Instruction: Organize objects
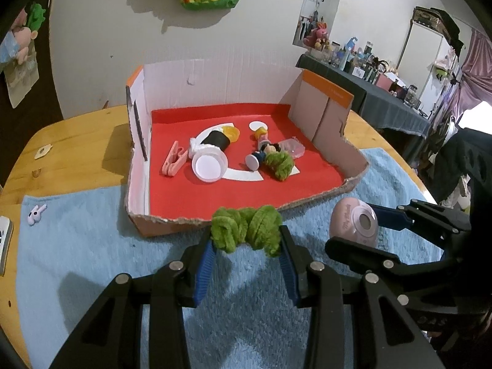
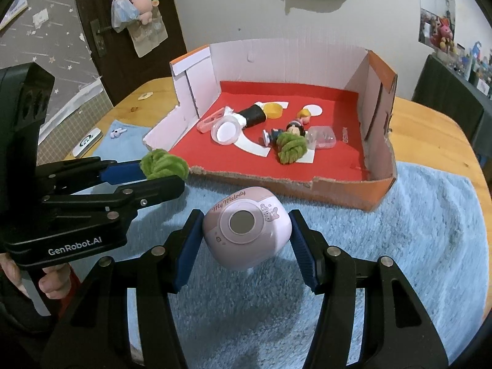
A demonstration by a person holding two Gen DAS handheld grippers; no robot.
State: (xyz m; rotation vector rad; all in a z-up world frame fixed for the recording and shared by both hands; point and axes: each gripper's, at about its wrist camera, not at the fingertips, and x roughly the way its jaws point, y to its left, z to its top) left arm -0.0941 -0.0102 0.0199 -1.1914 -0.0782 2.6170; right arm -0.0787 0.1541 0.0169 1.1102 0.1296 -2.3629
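Your left claw (image 1: 246,243) pinches a green fuzzy ball (image 1: 246,229) at lower centre, just before the red-lined box (image 1: 246,200). Your right claw (image 2: 246,240) pinches a pink case (image 2: 246,227) above the blue towel (image 2: 399,230).

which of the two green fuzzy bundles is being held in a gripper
The green fuzzy bundle pinched by the left gripper, above the blue towel in front of the box. The other green bundle lies untouched on the box's red floor, beside the figurine.
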